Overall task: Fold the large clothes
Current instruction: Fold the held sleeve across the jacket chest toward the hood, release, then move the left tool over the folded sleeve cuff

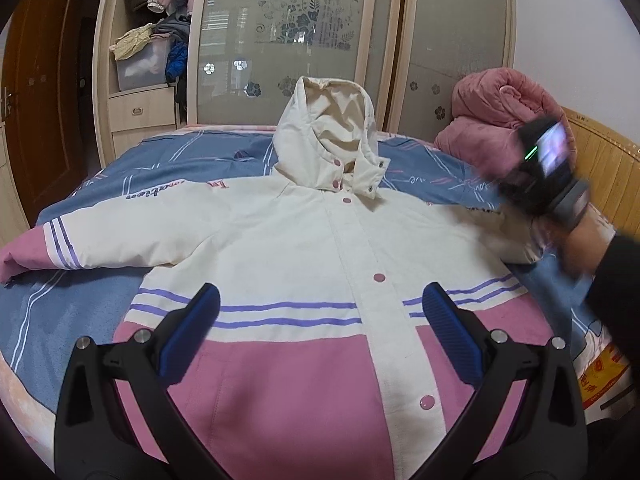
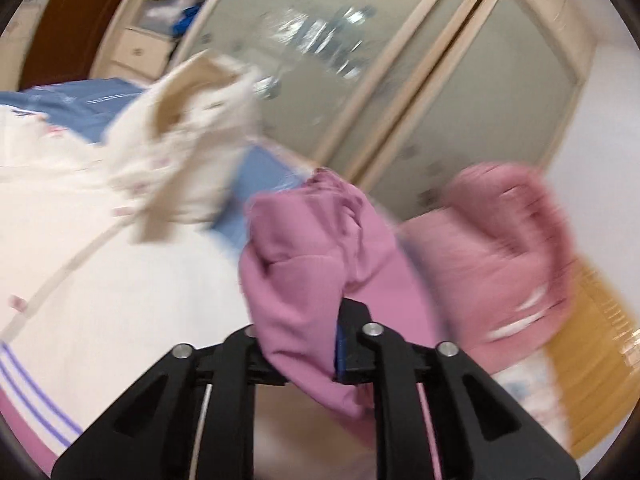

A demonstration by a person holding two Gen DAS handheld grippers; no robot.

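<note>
A white and pink hooded jacket [image 1: 304, 240] lies front up on the bed, snaps closed, hood [image 1: 332, 136] standing at the far end. Its left sleeve with a pink cuff [image 1: 16, 256] stretches out to the left. My left gripper [image 1: 316, 320] is open and empty, hovering over the jacket's lower front. My right gripper [image 2: 316, 340] is shut on the pink cuff of the right sleeve [image 2: 308, 248] and holds it lifted above the jacket body [image 2: 100, 280]. The right gripper shows blurred in the left wrist view [image 1: 548, 168] at the jacket's right shoulder.
The bed has a blue patterned sheet [image 1: 160, 160]. A bundled pink quilt [image 1: 496, 112] sits at the far right beside a wooden headboard [image 1: 600, 160]. A wardrobe with frosted sliding doors [image 1: 288, 40] stands behind the bed, with open shelves of clothes [image 1: 148, 52] at left.
</note>
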